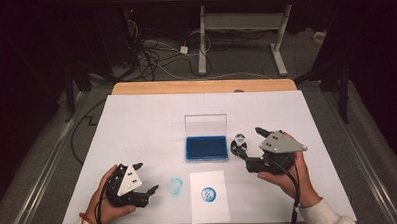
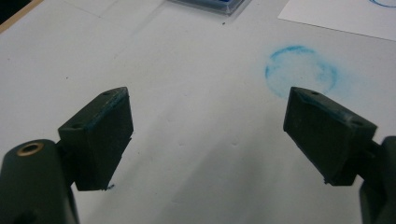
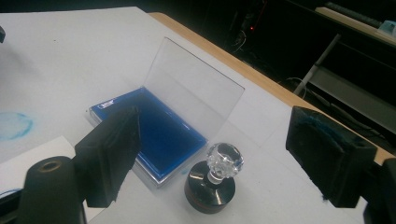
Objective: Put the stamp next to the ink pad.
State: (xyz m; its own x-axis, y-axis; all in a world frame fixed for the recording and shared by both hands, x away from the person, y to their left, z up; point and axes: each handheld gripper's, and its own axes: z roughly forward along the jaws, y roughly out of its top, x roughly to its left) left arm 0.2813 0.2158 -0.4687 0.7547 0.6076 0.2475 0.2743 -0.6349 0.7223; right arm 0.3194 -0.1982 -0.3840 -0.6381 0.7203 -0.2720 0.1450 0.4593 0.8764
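The stamp (image 3: 214, 179) stands upright at lower centre of the right gripper view, between the released right claw (image 3: 231, 154) jaws, apparently just beyond them, beside the ink pad (image 3: 152, 133).

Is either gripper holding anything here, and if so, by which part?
Nothing is held. The left gripper is open over bare table, and the right gripper is open around the stamp without touching its clear knob.
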